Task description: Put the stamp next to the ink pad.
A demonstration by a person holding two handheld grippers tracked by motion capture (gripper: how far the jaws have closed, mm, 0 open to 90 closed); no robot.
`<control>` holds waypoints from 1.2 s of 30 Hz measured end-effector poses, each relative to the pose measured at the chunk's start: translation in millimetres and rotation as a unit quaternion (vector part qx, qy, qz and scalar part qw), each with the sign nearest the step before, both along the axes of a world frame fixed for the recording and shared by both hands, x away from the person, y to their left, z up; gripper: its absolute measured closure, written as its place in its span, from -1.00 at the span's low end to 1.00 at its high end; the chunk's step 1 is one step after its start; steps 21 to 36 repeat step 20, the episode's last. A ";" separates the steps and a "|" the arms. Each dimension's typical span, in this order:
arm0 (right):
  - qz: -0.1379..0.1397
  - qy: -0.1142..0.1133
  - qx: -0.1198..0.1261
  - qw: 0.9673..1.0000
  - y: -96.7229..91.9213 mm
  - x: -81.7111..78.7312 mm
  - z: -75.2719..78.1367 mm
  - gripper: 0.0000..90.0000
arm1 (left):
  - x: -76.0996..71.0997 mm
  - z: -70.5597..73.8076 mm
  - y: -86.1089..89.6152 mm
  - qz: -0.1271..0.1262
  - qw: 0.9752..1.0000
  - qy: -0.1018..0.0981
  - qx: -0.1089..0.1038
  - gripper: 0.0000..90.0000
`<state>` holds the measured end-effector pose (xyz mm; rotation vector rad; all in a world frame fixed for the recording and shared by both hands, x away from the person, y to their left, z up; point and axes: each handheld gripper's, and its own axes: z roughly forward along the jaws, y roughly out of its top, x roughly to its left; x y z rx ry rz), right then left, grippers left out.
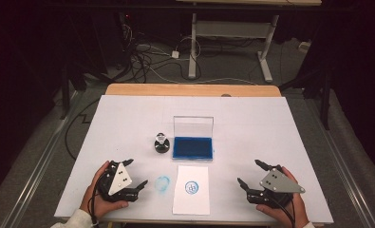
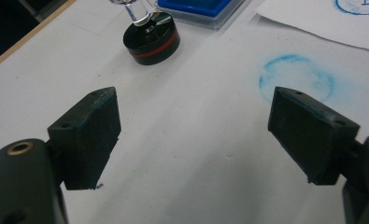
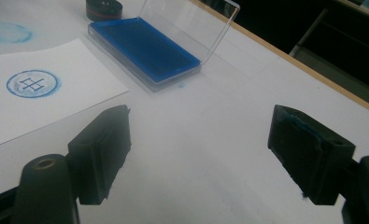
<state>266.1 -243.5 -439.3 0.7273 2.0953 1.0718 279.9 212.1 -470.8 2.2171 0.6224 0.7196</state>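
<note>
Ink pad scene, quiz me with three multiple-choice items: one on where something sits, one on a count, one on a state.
1. Where is the round stamp relative to the ink pad?
A. At its left side
B. On the paper
C. Inside it

2. How many blue ring marks show in the high view?
A. One
B. Two
C. Four

3. What state is the ink pad's clear lid in?
A. Shut flat
B. Open, standing up
C. Lying beside the tray

Answers: 1 A, the stamp stands on the table just left of the pad. 2 B, one on the paper, one smudged on the table. 3 B, the lid rises behind the blue tray.
</note>
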 end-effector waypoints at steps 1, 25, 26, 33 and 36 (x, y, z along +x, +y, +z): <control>-0.002 0.000 0.001 1.000 -0.6 0.2 0.2 -0.53 | -0.1 0.1 -0.2 -0.001 1.000 0.000 0.002 -0.63; 0.001 0.006 0.001 1.000 -0.6 1.9 -1.8 -0.53 | 2.2 9.5 12.4 0.024 1.000 -0.008 -0.012 -0.64; 0.001 0.006 0.001 1.000 -0.6 1.9 -1.8 -0.53 | 2.2 9.5 12.4 0.024 1.000 -0.008 -0.012 -0.64; 0.001 0.006 0.001 1.000 -0.6 1.9 -1.8 -0.53 | 2.2 9.5 12.4 0.024 1.000 -0.008 -0.012 -0.64; 0.001 0.006 0.001 1.000 -0.6 1.9 -1.8 -0.53 | 2.2 9.5 12.4 0.024 1.000 -0.008 -0.012 -0.64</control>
